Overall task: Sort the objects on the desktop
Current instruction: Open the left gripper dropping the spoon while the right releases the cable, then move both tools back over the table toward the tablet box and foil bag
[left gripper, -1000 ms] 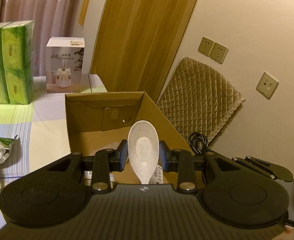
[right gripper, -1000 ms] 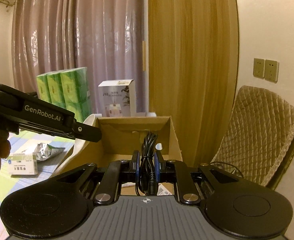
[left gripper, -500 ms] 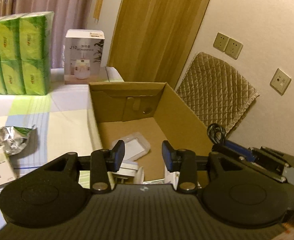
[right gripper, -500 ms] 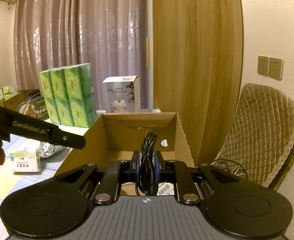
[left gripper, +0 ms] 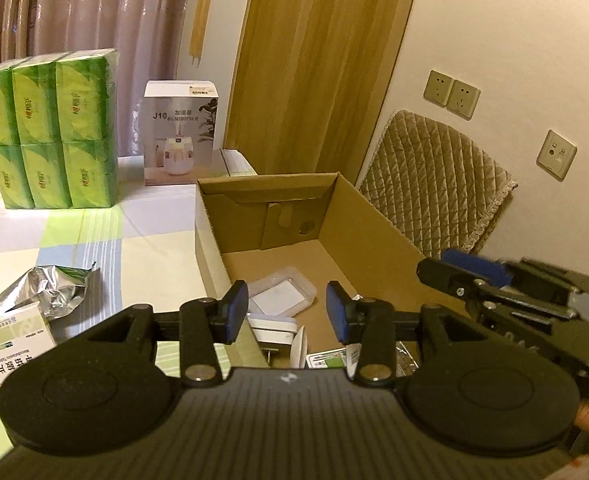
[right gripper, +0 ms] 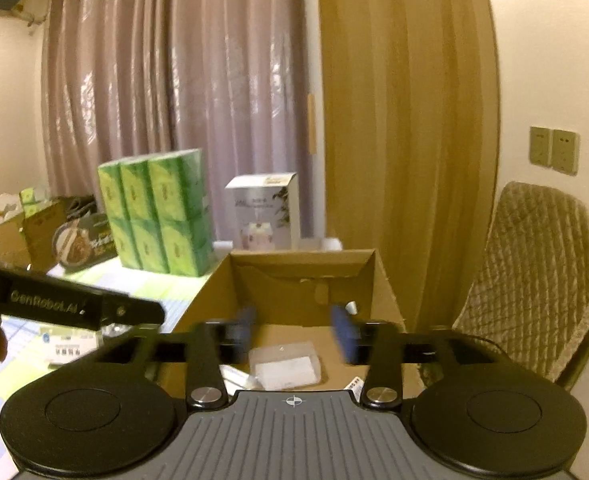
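Note:
An open cardboard box stands on the table with a clear plastic case, a white plug and a white spoon inside. My left gripper hovers over the box's near left corner; its jaws are opening with nothing between them. My right gripper hangs over the same box, blurred, jaws opening and empty. The black cable is out of sight. The right gripper also shows at the right of the left wrist view, and the left gripper at the left of the right wrist view.
Left of the box lie a crumpled foil packet and a medicine box. Green tissue packs and a humidifier carton stand at the back. A quilted chair sits right of the box by the wall.
The left gripper let go of the white spoon, which now lies in the box, and drew back leftward. The right gripper's jaws sprang apart and the black cable is gone from between them.

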A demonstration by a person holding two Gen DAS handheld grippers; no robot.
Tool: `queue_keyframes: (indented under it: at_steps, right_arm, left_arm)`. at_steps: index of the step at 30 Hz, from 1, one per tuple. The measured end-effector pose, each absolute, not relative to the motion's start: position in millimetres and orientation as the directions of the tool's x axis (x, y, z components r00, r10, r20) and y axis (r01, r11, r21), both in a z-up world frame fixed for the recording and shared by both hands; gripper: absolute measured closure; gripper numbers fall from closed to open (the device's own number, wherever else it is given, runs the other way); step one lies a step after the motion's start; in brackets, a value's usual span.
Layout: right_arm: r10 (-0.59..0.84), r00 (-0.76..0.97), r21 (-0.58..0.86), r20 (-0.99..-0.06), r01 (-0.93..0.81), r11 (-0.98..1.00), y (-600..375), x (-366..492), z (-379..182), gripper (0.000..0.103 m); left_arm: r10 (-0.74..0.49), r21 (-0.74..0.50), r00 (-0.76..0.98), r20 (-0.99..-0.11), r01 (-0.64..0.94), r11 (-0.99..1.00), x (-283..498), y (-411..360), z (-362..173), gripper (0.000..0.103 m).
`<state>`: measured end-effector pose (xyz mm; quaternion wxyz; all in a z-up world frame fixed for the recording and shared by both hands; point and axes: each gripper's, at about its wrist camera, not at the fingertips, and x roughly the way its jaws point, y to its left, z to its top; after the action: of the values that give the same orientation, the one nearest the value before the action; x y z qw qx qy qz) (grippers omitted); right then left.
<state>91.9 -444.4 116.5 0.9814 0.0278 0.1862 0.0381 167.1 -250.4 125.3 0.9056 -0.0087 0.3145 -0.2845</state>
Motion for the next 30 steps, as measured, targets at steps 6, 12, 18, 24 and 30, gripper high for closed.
queue_keyframes:
  at_steps: [6,12,18,24,30]
  right_arm:
    - [0.069,0.919,0.068,-0.389,-0.046,0.997,-445.8,78.4,112.0,0.054]
    - [0.064,0.914,0.081,-0.401,-0.034,0.996,-442.3,62.4,110.5,0.051]
    - [0.083,0.911,0.079,-0.403,-0.055,0.995,-426.3,48.8,114.4,0.045]
    - [0.119,0.907,0.071,-0.404,-0.099,0.993,-401.5,37.5,117.8,0.043]
    - [0.157,0.894,0.066,-0.420,-0.142,0.988,-375.2,31.5,114.5,0.038]
  left_arm:
    - [-0.505,-0.187,0.651,-0.567,0.495,0.848,162.4,-236.2,121.4,0.064]
    - [-0.485,-0.170,0.659,-0.575,0.484,0.858,152.2,-216.6,118.0,0.063]
    - [-0.465,-0.145,0.670,-0.579,0.477,0.867,136.2,-195.5,118.6,0.057]
    - [-0.433,-0.104,0.673,-0.599,0.471,0.876,117.5,-173.3,114.4,0.054]
    - [-0.397,-0.061,0.682,-0.614,0.460,0.886,97.4,-141.0,104.7,0.042]
